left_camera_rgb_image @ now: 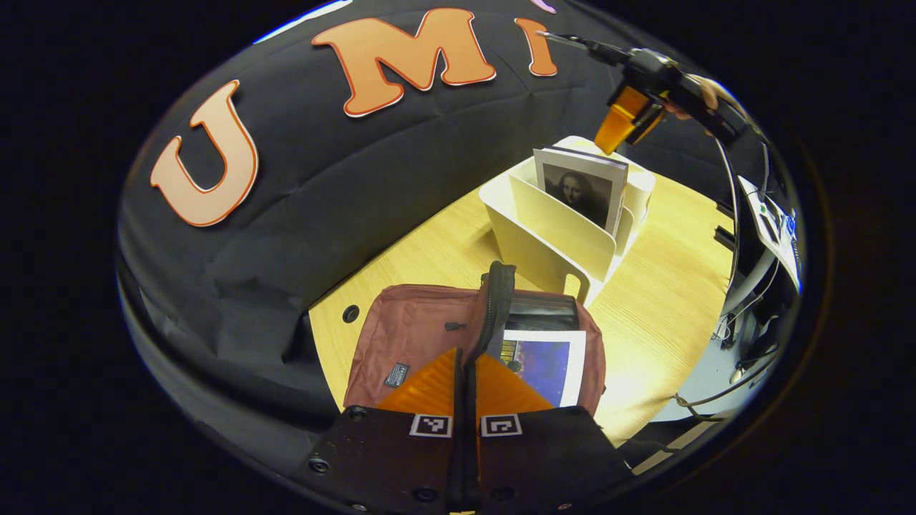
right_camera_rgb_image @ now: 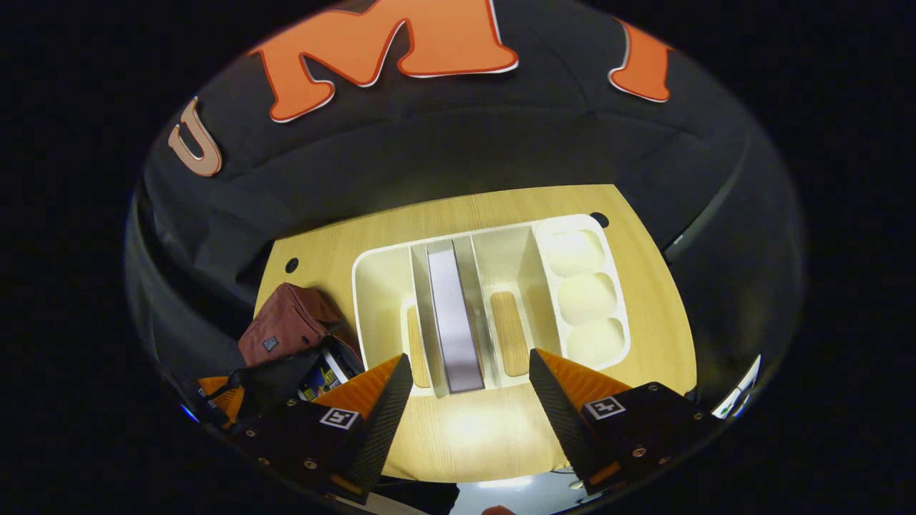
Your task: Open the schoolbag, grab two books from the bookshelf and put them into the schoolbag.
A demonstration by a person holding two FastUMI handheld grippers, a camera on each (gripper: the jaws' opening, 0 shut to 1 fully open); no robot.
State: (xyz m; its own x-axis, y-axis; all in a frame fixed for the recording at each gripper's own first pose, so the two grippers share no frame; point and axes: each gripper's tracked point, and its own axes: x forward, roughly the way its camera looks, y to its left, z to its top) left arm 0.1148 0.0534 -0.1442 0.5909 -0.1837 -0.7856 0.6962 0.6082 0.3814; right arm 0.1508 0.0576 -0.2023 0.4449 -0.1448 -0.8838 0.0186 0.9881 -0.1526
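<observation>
Already the schoolbag (left_camera_rgb_image: pixel 422 336) lies unzipped on the tabletop (left_camera_rgb_image: pixel 665 300), low in the centre of the left gripper view, its flap pulled back. One book (left_camera_rgb_image: pixel 547 368) with a blue cover shows inside the opening, so by the look of it the first half of the fetching is done.

The left tongs (left_camera_rgb_image: pixel 465 372) are closed, fingers together right at the bag's zipper edge (left_camera_rgb_image: pixel 494 307); whether they pinch the fabric between them I cannot tell.

The second book (left_camera_rgb_image: pixel 583 189), with a portrait on its cover, stands upright in a slot of the white bookshelf (left_camera_rgb_image: pixel 551 243), just beyond the bag toward the upper right of that view. In the right gripper view the same book (right_camera_rgb_image: pixel 452 315) is seen edge-on from above, at the centre of the frame, between two dividers of the bookshelf (right_camera_rgb_image: pixel 379 286).

The right tongs (right_camera_rgb_image: pixel 469 386) hang over it, open wide and gripping nothing, with a finger to either side of the book's near end.

What is left, I judge: close on that book, lift it clear, and carry it to the schoolbag (right_camera_rgb_image: pixel 286 322) at lower left.
</observation>
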